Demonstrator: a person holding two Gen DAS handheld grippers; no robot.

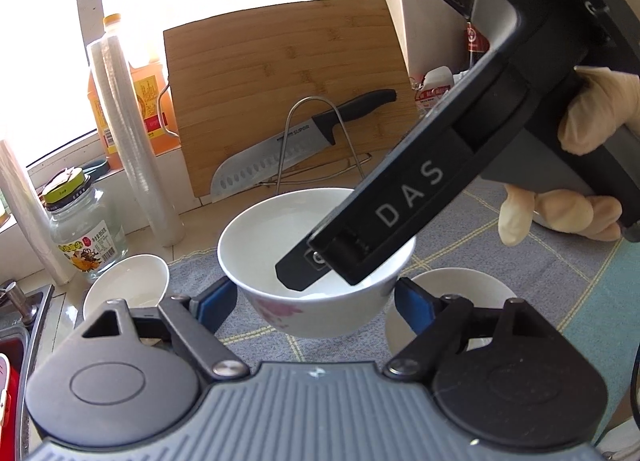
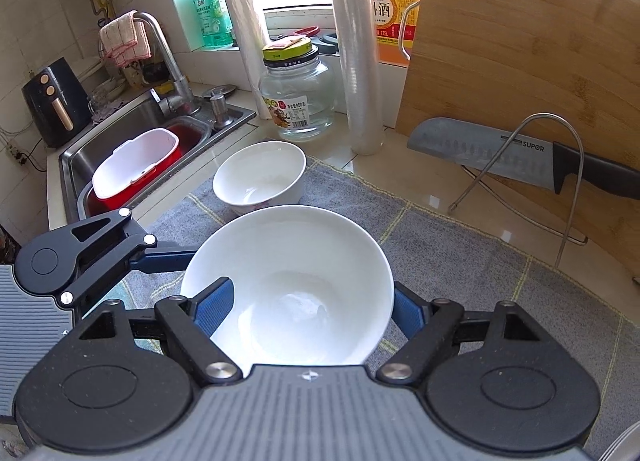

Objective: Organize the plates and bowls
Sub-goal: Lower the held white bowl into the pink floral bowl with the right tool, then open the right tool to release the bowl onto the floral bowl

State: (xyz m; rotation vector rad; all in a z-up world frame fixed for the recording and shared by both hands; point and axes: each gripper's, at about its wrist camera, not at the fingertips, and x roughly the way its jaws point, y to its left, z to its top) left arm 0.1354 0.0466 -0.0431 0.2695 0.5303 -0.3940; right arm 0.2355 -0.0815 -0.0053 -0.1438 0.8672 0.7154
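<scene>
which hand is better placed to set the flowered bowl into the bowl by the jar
Left, probably. The left gripper clasps the flowered bowl from outside, nearest the empty bowl; the right gripper has a finger inside it.

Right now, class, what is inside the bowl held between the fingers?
The held bowl holds no food; its white floor shows only glare. One blue finger covers a patch of its inner wall.
</scene>
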